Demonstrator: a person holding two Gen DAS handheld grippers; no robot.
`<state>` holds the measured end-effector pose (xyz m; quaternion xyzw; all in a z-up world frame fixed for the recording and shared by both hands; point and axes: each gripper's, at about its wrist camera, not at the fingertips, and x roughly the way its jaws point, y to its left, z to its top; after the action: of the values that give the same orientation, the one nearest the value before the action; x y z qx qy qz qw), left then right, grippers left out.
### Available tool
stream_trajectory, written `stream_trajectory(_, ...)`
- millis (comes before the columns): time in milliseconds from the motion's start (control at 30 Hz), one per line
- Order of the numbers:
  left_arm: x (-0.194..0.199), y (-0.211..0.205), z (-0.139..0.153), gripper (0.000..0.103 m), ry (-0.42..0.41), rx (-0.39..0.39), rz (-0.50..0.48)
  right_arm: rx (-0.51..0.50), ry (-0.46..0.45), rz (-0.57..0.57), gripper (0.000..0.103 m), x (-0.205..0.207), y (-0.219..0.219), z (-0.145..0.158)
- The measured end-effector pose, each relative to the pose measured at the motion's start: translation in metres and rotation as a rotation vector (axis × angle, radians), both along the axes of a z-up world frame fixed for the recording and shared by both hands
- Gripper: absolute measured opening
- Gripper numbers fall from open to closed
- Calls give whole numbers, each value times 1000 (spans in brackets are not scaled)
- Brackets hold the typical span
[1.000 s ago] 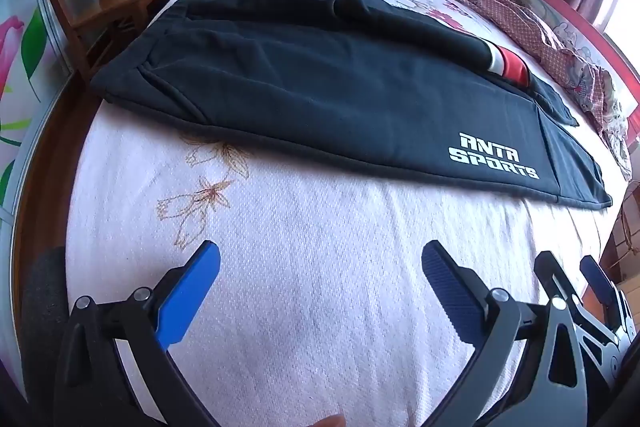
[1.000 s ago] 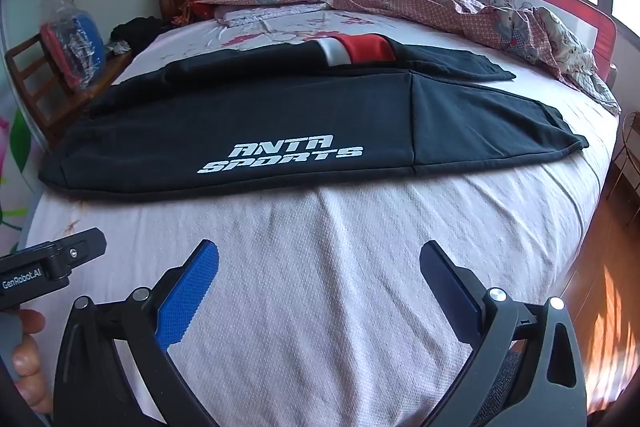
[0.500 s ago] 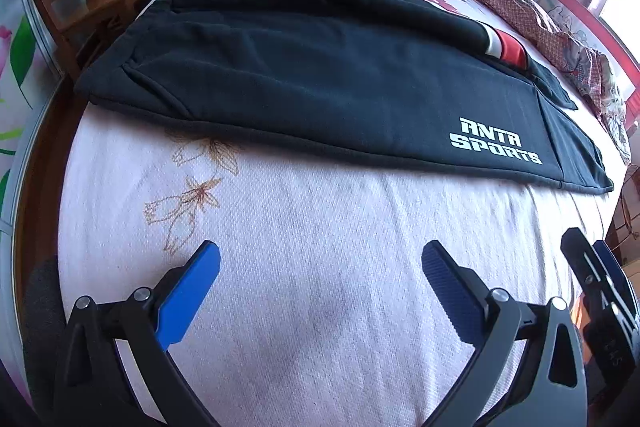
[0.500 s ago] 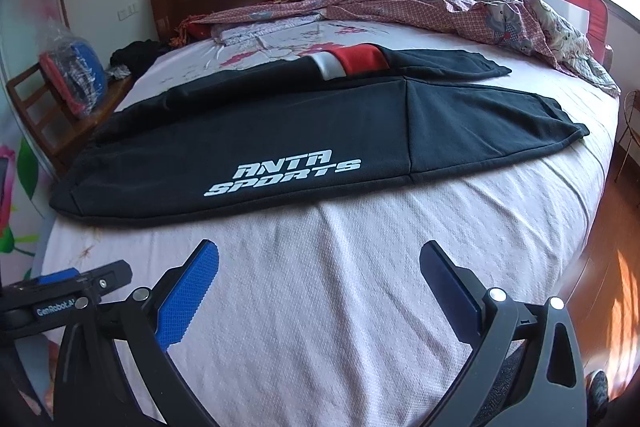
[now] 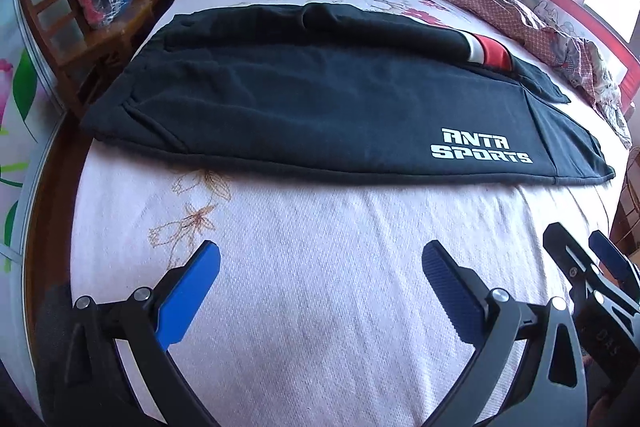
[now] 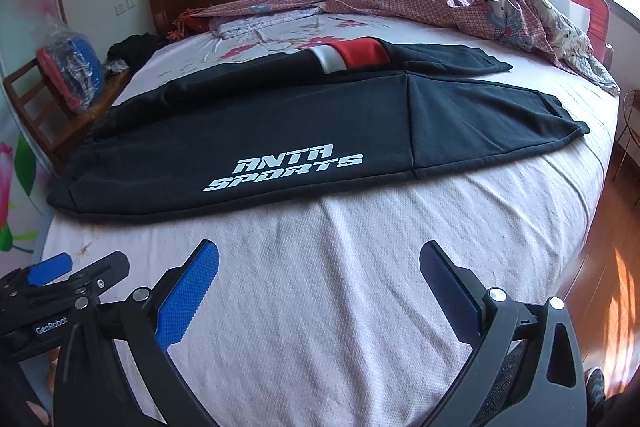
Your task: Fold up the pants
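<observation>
The black pants lie flat across the middle of the bed. A crumpled quilt covers the far right edge. Both claws, left claw and right claw, hang wide and hold nothing above the near edge. A chair beside the left edge is partly cut off.

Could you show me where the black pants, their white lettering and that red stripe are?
black pants point(image 5: 320, 107): left wrist view, on the near leg's cloth.
white lettering point(image 6: 284, 167): right wrist view, on the print's middle.
red stripe point(image 6: 362, 53): right wrist view, on the far leg's red band.
</observation>
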<state>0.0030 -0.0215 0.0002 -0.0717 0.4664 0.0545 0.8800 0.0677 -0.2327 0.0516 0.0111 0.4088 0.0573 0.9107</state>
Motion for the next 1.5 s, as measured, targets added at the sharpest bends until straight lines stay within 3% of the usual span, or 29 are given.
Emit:
stream_trajectory(533, -5, -5, 6, 101, -61, 33, -10, -36, -10, 33, 100, 0, 5, -1)
stream_trajectory(1500, -6, -2, 5, 101, -46, 13, -5, -29, -7, 27, 100, 4, 5, -2)
